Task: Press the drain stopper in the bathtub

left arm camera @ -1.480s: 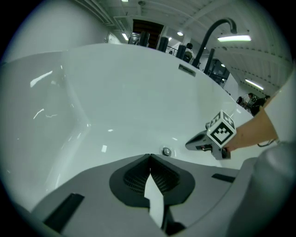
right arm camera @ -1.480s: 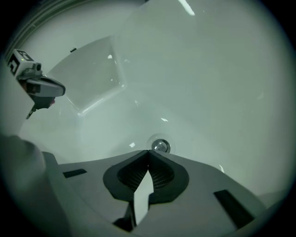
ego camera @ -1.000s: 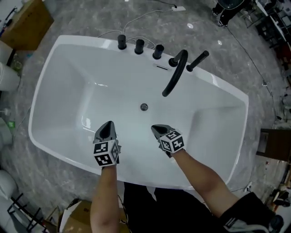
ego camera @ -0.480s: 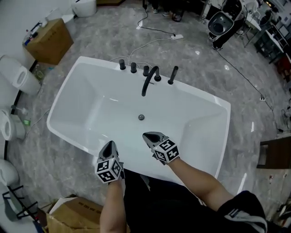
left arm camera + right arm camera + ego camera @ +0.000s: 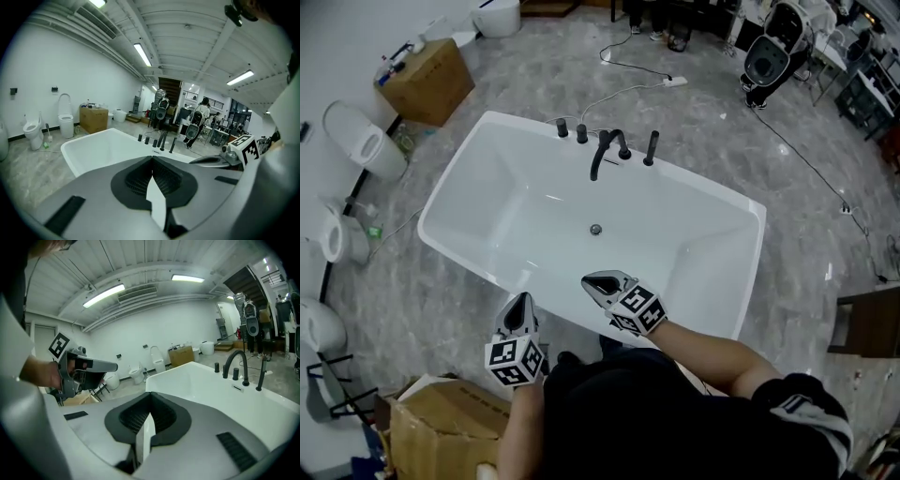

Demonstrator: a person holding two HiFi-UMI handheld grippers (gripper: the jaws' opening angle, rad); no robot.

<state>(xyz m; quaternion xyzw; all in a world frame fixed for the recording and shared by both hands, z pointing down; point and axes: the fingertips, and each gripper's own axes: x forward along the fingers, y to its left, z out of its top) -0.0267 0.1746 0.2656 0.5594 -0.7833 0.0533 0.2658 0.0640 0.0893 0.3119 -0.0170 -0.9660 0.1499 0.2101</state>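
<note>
Head view, looking steeply down. A grey marbled floor (image 5: 534, 66) carries a white freestanding bathtub (image 5: 516, 206), set at a slant across the middle of the frame. Cardboard boxes stand at upper left (image 5: 431, 80) and lower left (image 5: 441, 422), and white toilets (image 5: 361, 141) line the left edge. A pale cable (image 5: 628, 89) runs over the floor behind the tub.

On the far rim, a black arched faucet (image 5: 602, 155) stands among black upright handles (image 5: 562, 127).

The right gripper (image 5: 592, 281) hangs over the near rim of the tub and points inward. Its own view shows the two jaws closed tip to tip, with nothing between them. The left gripper (image 5: 522, 302) is held outside the tub, above the floor beside the near rim. Its jaws likewise meet at the tips and hold nothing.

The drain stopper (image 5: 596, 229), a small round metal disc, lies at the centre of the tub floor, in front of the faucet. It is well apart from both grippers and lies beyond the tip of the right one.
</note>
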